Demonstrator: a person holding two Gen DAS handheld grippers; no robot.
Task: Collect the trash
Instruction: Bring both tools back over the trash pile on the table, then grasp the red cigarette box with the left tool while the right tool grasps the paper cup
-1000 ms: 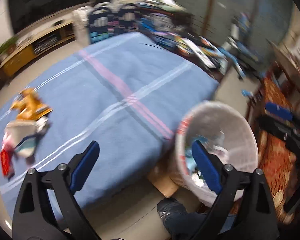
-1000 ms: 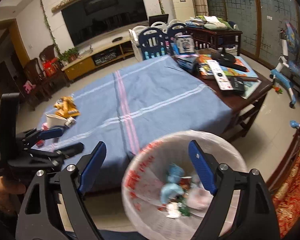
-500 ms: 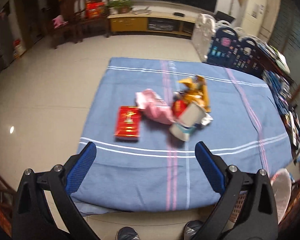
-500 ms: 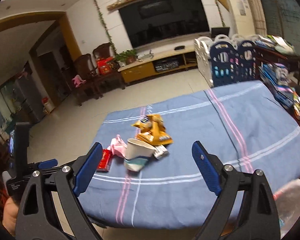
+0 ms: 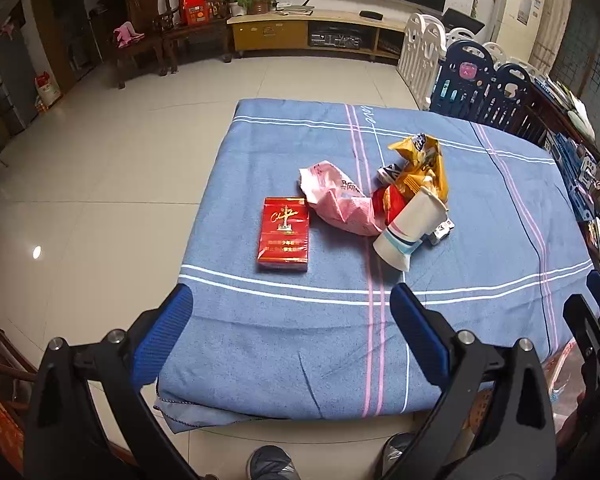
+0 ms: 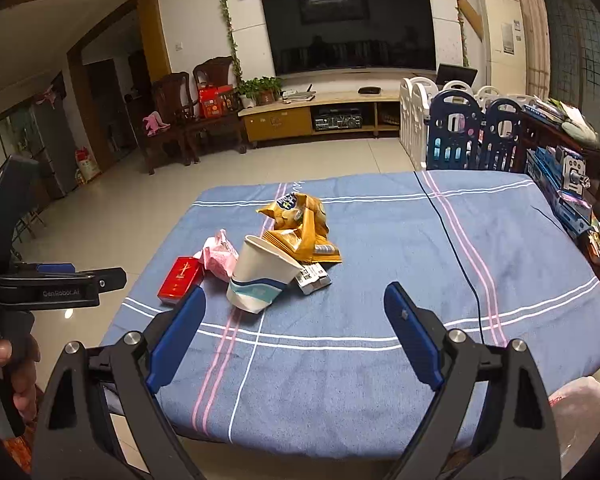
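Where the trash lies, it forms one cluster on the blue striped cloth covering the table, nearer the cloth's left side. The paper cup lies tipped on its side, mouth toward the yellow snack bag just behind it. A crumpled pink wrapper touches the cup's left side, and a red box lies flat just left of the wrapper. A small white packet rests against the cup's right side.

The left gripper hovers over the cloth's near edge, jaws spread wide, nothing between them. The right gripper hovers likewise, jaws spread wide and empty, with the cup just beyond its left finger. A lined waste bin shows at the table's near right corner.
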